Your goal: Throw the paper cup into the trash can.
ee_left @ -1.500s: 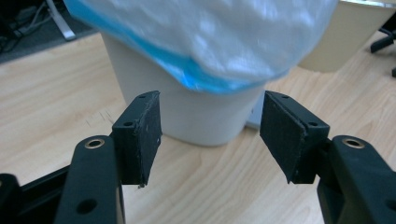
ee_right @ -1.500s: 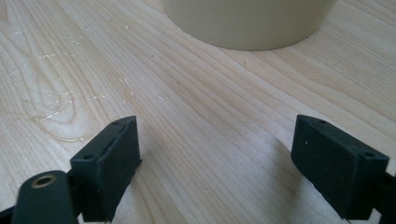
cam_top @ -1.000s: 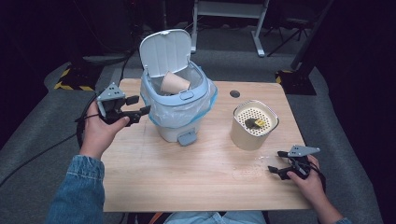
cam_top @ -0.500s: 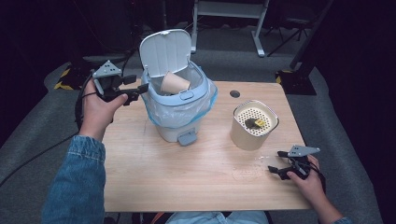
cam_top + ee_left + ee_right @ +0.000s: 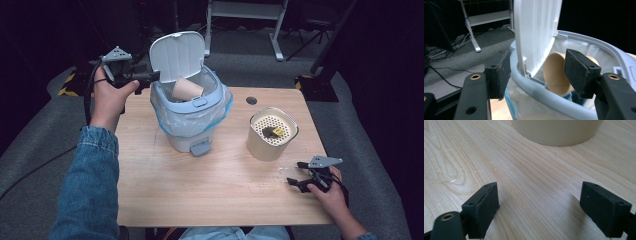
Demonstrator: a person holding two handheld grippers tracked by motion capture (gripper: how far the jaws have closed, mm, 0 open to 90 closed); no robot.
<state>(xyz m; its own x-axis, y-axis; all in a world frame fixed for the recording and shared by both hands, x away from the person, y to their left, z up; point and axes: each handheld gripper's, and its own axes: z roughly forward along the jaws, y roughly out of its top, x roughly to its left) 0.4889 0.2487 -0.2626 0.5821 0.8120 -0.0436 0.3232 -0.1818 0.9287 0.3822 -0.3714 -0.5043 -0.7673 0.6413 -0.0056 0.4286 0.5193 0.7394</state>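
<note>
Both jaws wide, empty. Left gripper (image 5: 150, 77) at bin lid (image 5: 178, 54), nine o'clock side; a clumsy nudge could slam it onto the cup (image 5: 187, 89). Right gripper (image 5: 300, 175) idle on counter (image 5: 210, 190).

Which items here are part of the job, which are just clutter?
In play:
- bin, lid up
- paper cup inside the bin
- left claw, open, at the lid's edge

Lying about:
- beige canister
- right claw, open, on the table

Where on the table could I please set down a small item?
The near left of the table, in front of the bin, is bare. It is tighter between the bin and the beige canister, and near the right hand-held gripper.
</note>
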